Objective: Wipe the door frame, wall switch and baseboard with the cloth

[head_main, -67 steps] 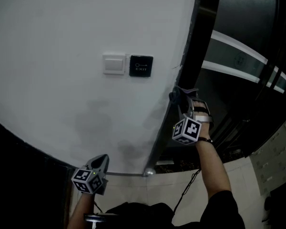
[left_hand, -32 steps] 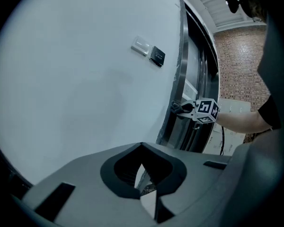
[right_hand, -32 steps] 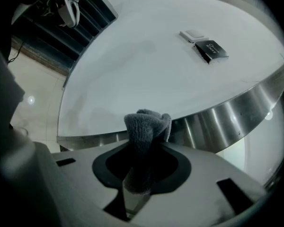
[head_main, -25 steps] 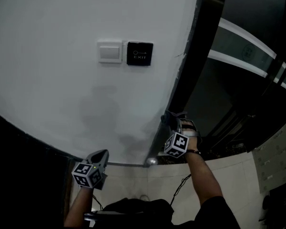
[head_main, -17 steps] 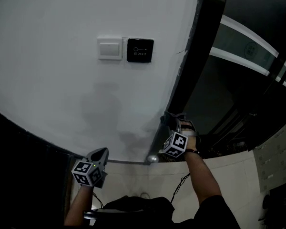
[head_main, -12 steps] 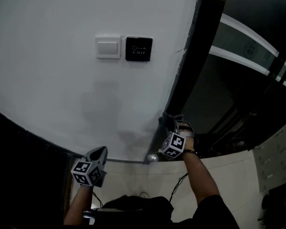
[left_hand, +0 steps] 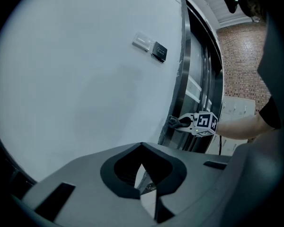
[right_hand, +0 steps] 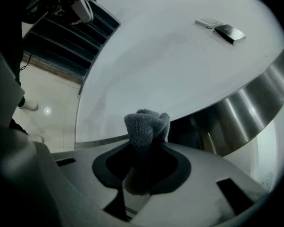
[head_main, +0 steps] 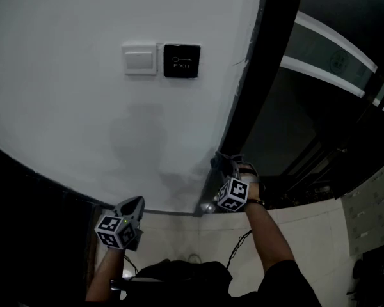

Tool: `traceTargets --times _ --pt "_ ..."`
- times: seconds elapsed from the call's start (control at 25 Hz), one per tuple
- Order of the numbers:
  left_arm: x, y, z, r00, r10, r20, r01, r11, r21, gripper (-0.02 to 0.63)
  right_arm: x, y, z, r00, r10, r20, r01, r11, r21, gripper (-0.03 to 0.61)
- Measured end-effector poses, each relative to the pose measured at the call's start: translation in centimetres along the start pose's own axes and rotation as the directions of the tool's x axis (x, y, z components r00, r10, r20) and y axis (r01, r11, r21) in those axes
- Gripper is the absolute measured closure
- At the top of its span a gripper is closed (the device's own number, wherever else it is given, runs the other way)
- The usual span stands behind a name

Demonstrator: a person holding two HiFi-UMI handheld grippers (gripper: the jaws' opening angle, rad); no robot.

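At the bottom left of the head view, the left hand-held gripper (head_main: 136,206) hangs over the pale floor (head_main: 179,242) with its jaws pressed together on nothing, tips towards the white wall (head_main: 83,120). Right of it, near the frame's lower centre, the right hand-held gripper (head_main: 229,166) is clenched on a grey cloth (head_main: 221,161), a bunched tuft of which sticks out past the jaws. That tuft lies against the dark door frame (head_main: 243,94) low down, close to where the frame meets the thin baseboard (head_main: 169,213) along the foot of the wall. Farther up the wall, at upper centre, the white wall switch (head_main: 139,59) sits just beside a black exit button (head_main: 181,61), well apart from the cloth
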State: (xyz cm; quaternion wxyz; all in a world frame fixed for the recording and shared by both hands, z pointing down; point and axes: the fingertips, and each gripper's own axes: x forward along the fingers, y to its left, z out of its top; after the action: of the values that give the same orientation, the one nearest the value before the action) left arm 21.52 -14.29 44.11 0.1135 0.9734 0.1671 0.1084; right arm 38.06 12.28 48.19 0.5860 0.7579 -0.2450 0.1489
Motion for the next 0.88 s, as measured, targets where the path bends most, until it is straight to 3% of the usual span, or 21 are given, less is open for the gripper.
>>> traceTargets --times 0.4,0.56,0.88 --pt "-1.2 0.3 -0.6 1.000 0.019 -0.022 -0.019 1.000 -0.001 0.612 1.9 3.3 -1.4 0.994 0.102 -0.050 -0.102 0.995 -0.012 0.485" --pt "-2.6 1.9 -0.7 0.999 0.035 -0.039 -0.034 0.999 0.021 0.612 1.9 4.0 0.7 0.991 0.128 -0.034 -0.128 0.992 -0.012 0.485" --pt "-4.2 2.8 0.3 0.999 0.048 0.001 -0.048 0.998 0.034 0.612 2.2 4.2 0.0 0.985 0.146 -0.088 -0.148 0.989 -0.023 0.485"
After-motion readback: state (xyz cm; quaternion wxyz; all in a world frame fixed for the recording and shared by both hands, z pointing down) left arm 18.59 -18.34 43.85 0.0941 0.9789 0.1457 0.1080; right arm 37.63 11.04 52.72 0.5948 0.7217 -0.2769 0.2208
